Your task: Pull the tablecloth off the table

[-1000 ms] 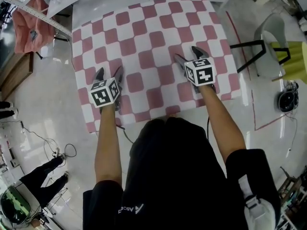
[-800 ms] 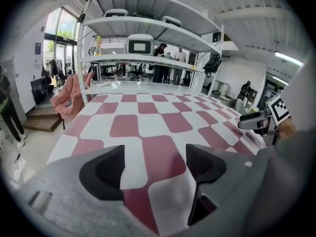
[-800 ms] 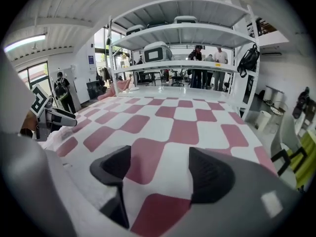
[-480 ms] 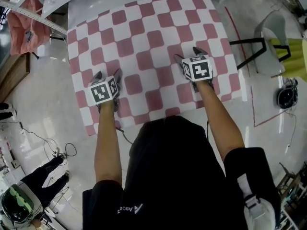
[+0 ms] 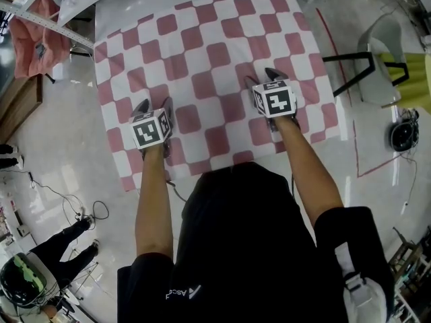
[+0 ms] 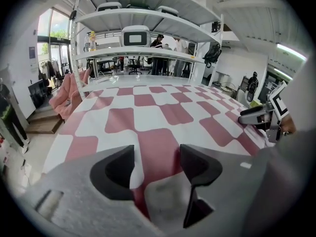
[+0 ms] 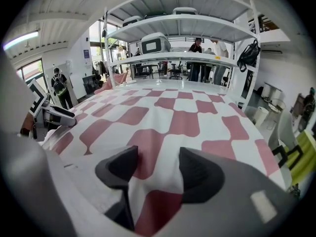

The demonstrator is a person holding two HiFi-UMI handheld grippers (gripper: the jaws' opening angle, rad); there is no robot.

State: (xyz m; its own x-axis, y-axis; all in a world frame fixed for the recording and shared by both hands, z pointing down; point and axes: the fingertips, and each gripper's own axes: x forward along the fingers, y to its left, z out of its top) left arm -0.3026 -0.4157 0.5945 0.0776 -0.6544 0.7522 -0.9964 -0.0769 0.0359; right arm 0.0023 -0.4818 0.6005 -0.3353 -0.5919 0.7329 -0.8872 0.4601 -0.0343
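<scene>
Left gripper (image 6: 156, 154): closing, tablecloth (image 6: 163, 107) between the jaws.
Right gripper (image 7: 159, 157): the same.
Gripper views only: shelves (image 6: 143, 53) ahead.
Head view only: glossy floor (image 5: 60, 147) beside.

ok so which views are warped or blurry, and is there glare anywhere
Head view: sharp, glare patches on the glossy floor. Left gripper view: heavy fisheye bows the shelving, dark vignetted corners, closing jaws soft-focused with tablecloth between them. Right gripper view: same warp and vignette, closing jaws blurred over the cloth.
</scene>
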